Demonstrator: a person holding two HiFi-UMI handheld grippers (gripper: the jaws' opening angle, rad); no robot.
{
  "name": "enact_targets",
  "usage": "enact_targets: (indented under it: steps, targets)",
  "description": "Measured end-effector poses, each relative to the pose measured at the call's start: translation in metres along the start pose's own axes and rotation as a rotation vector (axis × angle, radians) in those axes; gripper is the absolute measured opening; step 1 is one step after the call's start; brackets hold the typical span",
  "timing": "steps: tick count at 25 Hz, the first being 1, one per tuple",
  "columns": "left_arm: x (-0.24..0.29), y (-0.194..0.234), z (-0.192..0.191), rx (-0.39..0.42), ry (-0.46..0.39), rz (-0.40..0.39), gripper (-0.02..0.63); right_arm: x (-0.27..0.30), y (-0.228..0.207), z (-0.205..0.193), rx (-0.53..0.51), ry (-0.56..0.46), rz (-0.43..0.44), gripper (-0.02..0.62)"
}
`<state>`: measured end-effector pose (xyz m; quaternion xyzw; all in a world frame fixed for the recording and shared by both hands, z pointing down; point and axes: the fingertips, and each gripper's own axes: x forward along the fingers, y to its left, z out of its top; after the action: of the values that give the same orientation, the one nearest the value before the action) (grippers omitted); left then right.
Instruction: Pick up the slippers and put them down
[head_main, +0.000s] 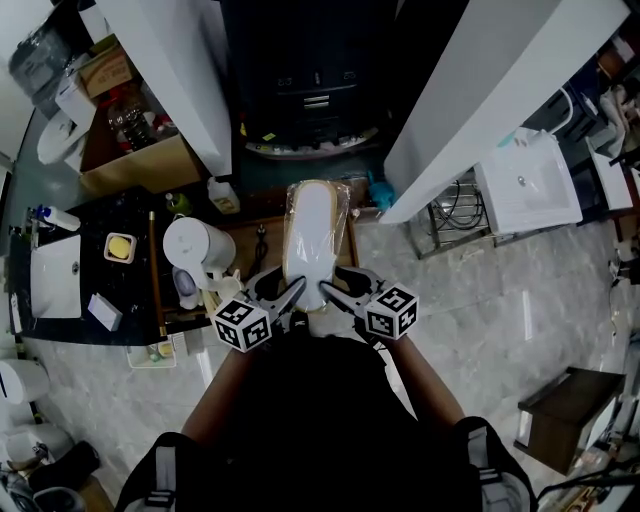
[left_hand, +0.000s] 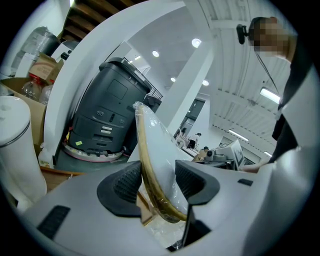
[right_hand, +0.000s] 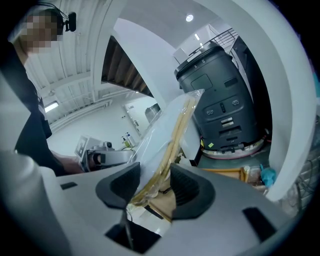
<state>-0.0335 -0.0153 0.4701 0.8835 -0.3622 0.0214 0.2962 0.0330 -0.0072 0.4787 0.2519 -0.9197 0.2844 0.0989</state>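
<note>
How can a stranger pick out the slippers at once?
Find the big dark grey machine at the top of the head view. Right in front of it, the left gripper and the right gripper hold the slippers up by one end. They are the only long white thing with a tan edge, wrapped in clear plastic; the white kettle beside them is round.

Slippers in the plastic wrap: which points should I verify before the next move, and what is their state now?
1. Left gripper grips the slippers: ok, jaws closed on the sole edge.
2. Right gripper grips them: ok, jaws closed on the sole edge.
3. Slippers raised: ok, far end tilted upward.
4. White jug apart from the slippers: ok.
5. Free place on the wooden table below: cannot tell, the slippers hide it.
</note>
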Motion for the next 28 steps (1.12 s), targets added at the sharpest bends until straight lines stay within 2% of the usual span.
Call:
enact_targets:
  steps: [10, 28]
  targets:
    - [-0.0024, 0.0024, -0.0010, -0.004, -0.019, -0.001, 0.213, 0.0021, 0.0028, -0.0010, -0.006, -0.003, -0.011, 0.193]
    - [-0.0029, 0.0064, -0.0044, -0.004, -0.002, -0.006, 0.213, 0.0055, 0.0025, -0.0049, 0.000, 0.012, -0.020, 0.193]
